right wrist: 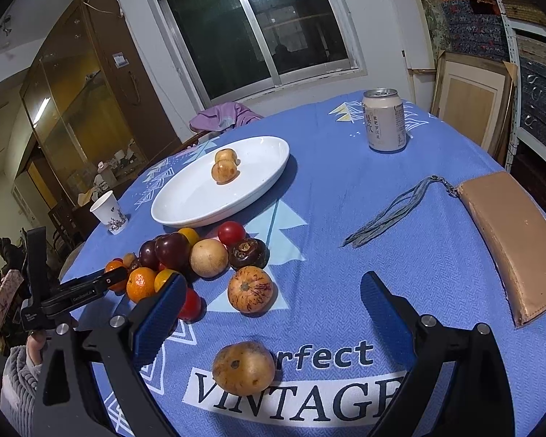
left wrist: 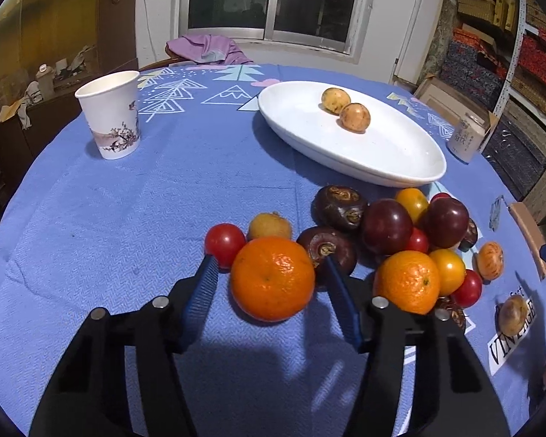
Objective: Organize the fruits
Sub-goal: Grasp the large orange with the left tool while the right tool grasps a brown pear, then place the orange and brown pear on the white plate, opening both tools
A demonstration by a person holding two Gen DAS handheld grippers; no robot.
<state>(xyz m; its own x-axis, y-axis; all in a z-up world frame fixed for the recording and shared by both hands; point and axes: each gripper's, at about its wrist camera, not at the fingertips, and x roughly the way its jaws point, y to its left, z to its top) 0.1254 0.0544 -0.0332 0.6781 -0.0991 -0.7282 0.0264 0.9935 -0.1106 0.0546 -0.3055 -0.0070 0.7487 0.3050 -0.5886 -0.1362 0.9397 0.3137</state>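
The left tongs (left wrist: 269,266) sit spread around a mandarin (left wrist: 272,277) on the table (left wrist: 109,236), right tongs (right wrist: 273,291) spread over a brownish fruit (right wrist: 244,367); that mandarin's probably light, soft-skinned and bruisable, so a gentle squeeze across its widest middle seems best.

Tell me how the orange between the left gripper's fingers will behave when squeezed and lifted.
The orange looks round, so it may roll if nudged. Its skin seems dimpled, probably not slippery. The left gripper is open around it.
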